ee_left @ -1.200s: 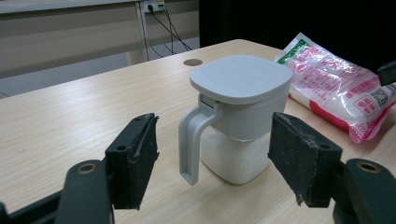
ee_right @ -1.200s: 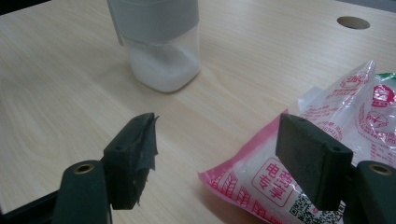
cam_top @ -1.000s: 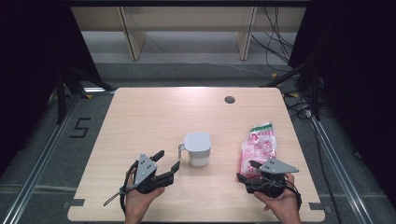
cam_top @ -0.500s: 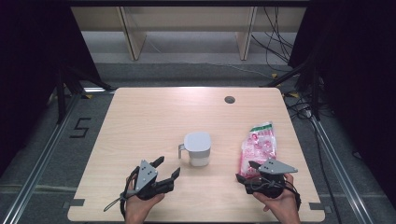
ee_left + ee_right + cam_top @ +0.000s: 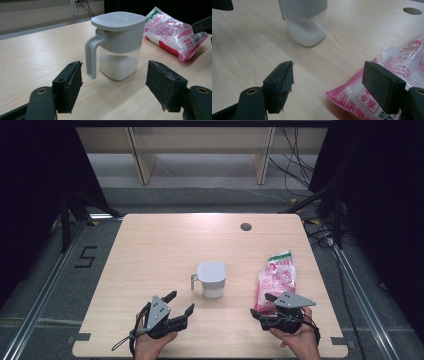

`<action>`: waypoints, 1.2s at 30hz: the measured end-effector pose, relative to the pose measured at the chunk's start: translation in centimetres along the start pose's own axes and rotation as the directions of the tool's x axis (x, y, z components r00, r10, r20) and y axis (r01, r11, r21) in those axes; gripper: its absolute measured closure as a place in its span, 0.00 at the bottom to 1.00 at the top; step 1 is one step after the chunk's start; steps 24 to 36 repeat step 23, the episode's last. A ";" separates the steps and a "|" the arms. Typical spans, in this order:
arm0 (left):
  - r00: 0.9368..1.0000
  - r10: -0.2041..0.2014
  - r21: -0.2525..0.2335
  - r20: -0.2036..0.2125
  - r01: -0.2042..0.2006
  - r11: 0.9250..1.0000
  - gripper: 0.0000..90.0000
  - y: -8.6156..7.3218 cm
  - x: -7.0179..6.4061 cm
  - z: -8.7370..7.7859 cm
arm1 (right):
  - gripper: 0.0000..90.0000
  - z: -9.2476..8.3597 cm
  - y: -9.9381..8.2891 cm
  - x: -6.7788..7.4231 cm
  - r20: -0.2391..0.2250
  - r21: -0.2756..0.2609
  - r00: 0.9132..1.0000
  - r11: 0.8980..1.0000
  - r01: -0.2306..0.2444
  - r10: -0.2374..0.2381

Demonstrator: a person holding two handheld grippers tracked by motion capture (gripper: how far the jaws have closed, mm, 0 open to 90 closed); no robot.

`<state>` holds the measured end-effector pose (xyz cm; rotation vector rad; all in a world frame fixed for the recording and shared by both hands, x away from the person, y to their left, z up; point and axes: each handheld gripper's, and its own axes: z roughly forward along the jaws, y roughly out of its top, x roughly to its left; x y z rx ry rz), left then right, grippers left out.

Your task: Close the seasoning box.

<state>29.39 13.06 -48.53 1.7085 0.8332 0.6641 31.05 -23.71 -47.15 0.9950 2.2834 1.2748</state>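
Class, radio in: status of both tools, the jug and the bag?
Left tool open, just widened, nothing between. Right tool open at pink bag. Lidded jug upright, untouched. Path clear.

Black hand-held gripper, grey plate

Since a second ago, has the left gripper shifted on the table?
Yes. The left gripper has slid slightly toward the table's near edge, farther from the lidded jug, its jaws having just been opening, nothing between them.

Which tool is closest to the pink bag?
The right tool. It sits right at the pink bag's near end, while the left tool points at the lidded jug.
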 end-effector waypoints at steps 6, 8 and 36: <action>1.000 0.007 0.012 0.001 -0.007 1.000 0.31 -0.1 0.0 0.1 | 0.29 0.1 0.0 0.0 -0.009 0.001 1.000 1.000 0.001 -0.001; 1.000 -0.007 0.005 0.000 0.007 1.000 0.31 -0.1 -0.1 0.1 | 0.29 0.1 -0.1 0.0 -0.006 -0.001 1.000 1.000 0.001 -0.001; 1.000 -0.010 0.013 -0.003 0.010 1.000 0.31 -0.2 -0.2 0.1 | 0.29 0.0 -0.1 0.0 0.006 0.003 1.000 1.000 0.000 0.000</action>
